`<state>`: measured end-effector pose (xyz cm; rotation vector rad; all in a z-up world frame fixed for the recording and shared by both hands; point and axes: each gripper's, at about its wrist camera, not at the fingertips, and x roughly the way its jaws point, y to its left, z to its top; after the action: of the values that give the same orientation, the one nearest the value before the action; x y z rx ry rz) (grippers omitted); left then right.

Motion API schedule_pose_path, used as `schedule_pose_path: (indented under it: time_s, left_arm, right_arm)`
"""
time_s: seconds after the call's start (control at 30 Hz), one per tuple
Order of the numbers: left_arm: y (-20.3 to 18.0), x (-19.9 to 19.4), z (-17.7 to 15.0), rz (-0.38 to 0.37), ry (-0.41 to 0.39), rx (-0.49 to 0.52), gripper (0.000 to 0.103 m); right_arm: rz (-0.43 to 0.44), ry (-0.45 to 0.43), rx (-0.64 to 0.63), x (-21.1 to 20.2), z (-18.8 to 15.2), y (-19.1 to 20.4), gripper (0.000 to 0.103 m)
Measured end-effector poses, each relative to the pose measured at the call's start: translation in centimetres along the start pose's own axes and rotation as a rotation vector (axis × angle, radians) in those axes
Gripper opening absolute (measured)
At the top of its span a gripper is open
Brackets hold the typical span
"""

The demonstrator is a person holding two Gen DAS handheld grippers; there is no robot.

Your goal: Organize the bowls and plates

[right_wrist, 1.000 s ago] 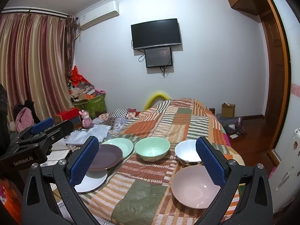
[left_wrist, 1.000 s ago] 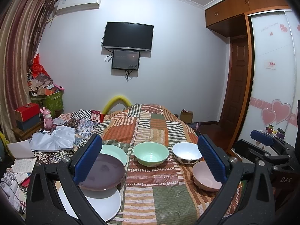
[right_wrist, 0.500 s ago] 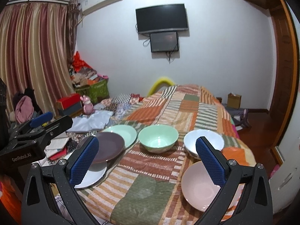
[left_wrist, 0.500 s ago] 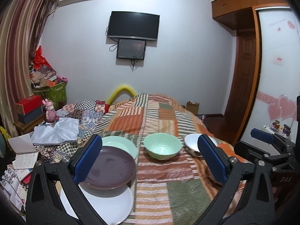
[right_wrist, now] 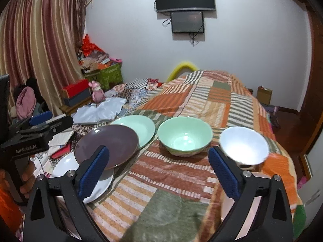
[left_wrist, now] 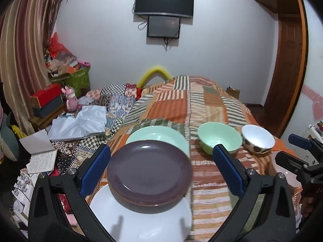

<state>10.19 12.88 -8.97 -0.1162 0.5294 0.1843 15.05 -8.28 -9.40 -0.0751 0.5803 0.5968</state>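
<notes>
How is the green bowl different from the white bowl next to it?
The green bowl is mint green inside and out; the white bowl is white inside with dark spots outside, seen from the left wrist. The green bowl looks wider than the white bowl. The green bowl sits level, while the white bowl looks tipped. Both are empty, round, and rest on the striped quilt.

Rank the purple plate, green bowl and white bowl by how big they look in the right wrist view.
1. purple plate
2. green bowl
3. white bowl
The purple plate and green bowl look nearly alike, so their order is unsure.
</notes>
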Motion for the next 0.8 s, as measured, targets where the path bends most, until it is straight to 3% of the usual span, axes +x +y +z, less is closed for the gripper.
schedule_pose_path:
  time_s: [0.07,0.3,0.47,0.53,0.67,0.8]
  left_arm:
    - [1.3,1.3,0.0,0.011,0.030,-0.018,0.088]
    - [5.3,5.7,0.1,0.042,0.116,-0.051,0.067]
    - [8.1,9.0,-0.9,0.049,0.224,-0.096,0.052]
    - [9.2,10.2,-1.5,0.049,0.263,-0.109,0.051]
    - [10.8,11.7,-2.4,0.060,0.300,-0.124,0.047]
    - [11.9,13.0,-3.2,0.034,0.341,-0.141,0.042]
  right_arm:
    - [0.014,0.023,-0.002,1.2,0.1,0.3,0.090]
    - [0.059,0.113,-0.008,5.6,0.3,1.5,0.077]
    - [0.098,0.181,-0.002,8.3,0.2,2.4,0.069]
    - [0.116,0.217,-0.005,9.6,0.0,2.8,0.061]
    - [0.132,0.265,0.000,11.5,-0.4,3.5,0.059]
    - [0.150,0.310,0.010,12.9,-0.7,3.9,0.048]
